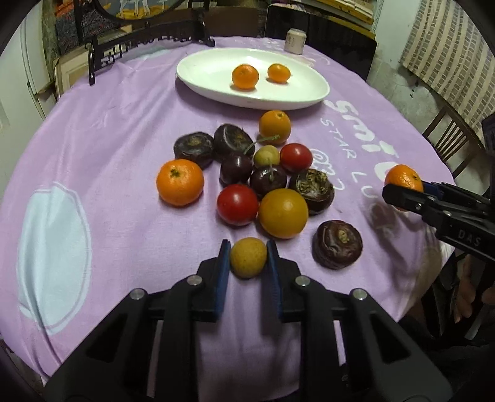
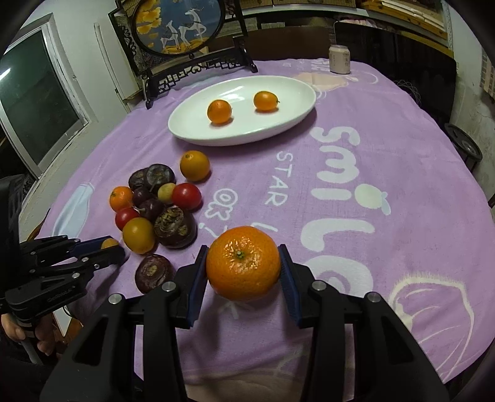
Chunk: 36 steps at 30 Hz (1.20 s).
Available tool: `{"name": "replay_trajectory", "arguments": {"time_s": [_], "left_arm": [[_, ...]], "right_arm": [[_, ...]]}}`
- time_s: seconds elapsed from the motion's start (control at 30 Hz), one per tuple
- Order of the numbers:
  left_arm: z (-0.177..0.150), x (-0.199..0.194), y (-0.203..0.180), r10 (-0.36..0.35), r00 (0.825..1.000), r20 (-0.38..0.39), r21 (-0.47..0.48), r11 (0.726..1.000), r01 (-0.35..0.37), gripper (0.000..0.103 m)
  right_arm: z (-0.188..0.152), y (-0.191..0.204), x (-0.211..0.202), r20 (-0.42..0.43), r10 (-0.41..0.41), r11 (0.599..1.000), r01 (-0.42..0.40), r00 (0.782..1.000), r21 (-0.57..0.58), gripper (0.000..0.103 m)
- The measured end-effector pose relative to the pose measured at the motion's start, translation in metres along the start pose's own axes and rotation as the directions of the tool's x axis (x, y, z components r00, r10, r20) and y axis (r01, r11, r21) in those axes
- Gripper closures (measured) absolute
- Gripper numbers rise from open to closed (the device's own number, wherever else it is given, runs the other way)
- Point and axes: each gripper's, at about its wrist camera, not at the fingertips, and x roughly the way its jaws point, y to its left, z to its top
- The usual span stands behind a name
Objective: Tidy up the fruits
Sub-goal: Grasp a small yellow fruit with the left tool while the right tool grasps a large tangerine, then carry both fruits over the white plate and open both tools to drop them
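My left gripper (image 1: 248, 258) is clenched on a small yellow-tan round fruit (image 1: 248, 257), blue pads pressed to both its sides, low over the purple cloth (image 1: 108, 130) at the near edge of the fruit pile. My right gripper (image 2: 244, 264) grasps a tangerine (image 2: 243, 263), stem end up, pads tight on left and right; from the left wrist view it sits off to the right, well apart from the pile, the fruit poking out above the black jaws. The white oval plate (image 1: 201, 71) lies at the far side of the table and holds two small orange fruits (image 1: 245, 76), near each other but not touching. Between plate and grippers I see the loose pile on the cloth: another tangerine (image 1: 180, 182) on its left edge, two red tomatoes (image 1: 237, 204), a yellow-orange round fruit (image 1: 283, 213) touching the nearer tomato, a small orange (image 1: 274, 125) closest to the plate, dark cherries (image 1: 268, 181) with stems, one pale green-yellow small fruit (image 1: 266, 155), and several dark brown water chestnuts (image 1: 337, 244), one of them lying alone just right of my left gripper. A pale jar (image 1: 294, 40) stands behind the plate at the far table edge. A dark carved stand with a round painted panel (image 2: 179, 26) stands at the far left. A person's hand (image 2: 18, 334) shows under the left gripper in the right wrist view.
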Motion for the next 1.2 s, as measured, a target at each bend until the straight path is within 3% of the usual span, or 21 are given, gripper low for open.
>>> {"name": "replay_trajectory", "arguments": {"time_s": [0.23, 0.4, 0.6, 0.83, 1.0, 1.17, 1.2], "left_arm": [[0.014, -0.019, 0.007, -0.022, 0.999, 0.040, -0.003, 1.000, 0.022, 0.080], [0.051, -0.016, 0.017, -0.027, 0.998, 0.055, 0.012, 1.000, 0.027, 0.080], [0.146, 0.006, 0.040, 0.026, 0.996, 0.080, -0.017, 1.000, -0.025, 0.079], [0.259, 0.081, 0.057, 0.055, 0.998, 0.040, -0.101, 0.994, -0.051, 0.079], [0.277, 0.113, 0.061, 0.028, 1.000, 0.013, -0.129, 0.991, -0.026, 0.079], [0.277, 0.127, 0.065, 0.009, 1.000, 0.000, -0.145, 0.989, -0.009, 0.079], [0.277, 0.128, 0.066, 0.006, 1.000, 0.003, -0.149, 0.989, -0.006, 0.075]], "right_arm": [[0.008, 0.002, 0.002, 0.005, 0.004, 1.000, -0.004, 1.000, -0.001, 0.059], [0.025, 0.001, 0.014, -0.012, 0.003, 1.000, -0.003, 1.000, -0.007, 0.059], [0.093, 0.013, 0.030, 0.020, -0.015, 0.996, 0.016, 1.000, -0.087, 0.059], [0.198, 0.004, 0.098, 0.043, -0.071, 0.991, 0.075, 0.997, -0.107, 0.059], [0.226, -0.005, 0.133, 0.023, -0.077, 0.990, 0.079, 0.997, -0.114, 0.059], [0.230, -0.001, 0.151, 0.010, -0.074, 0.986, 0.074, 0.997, -0.151, 0.059], [0.229, 0.000, 0.154, 0.011, -0.074, 0.985, 0.075, 0.997, -0.153, 0.059]]}}
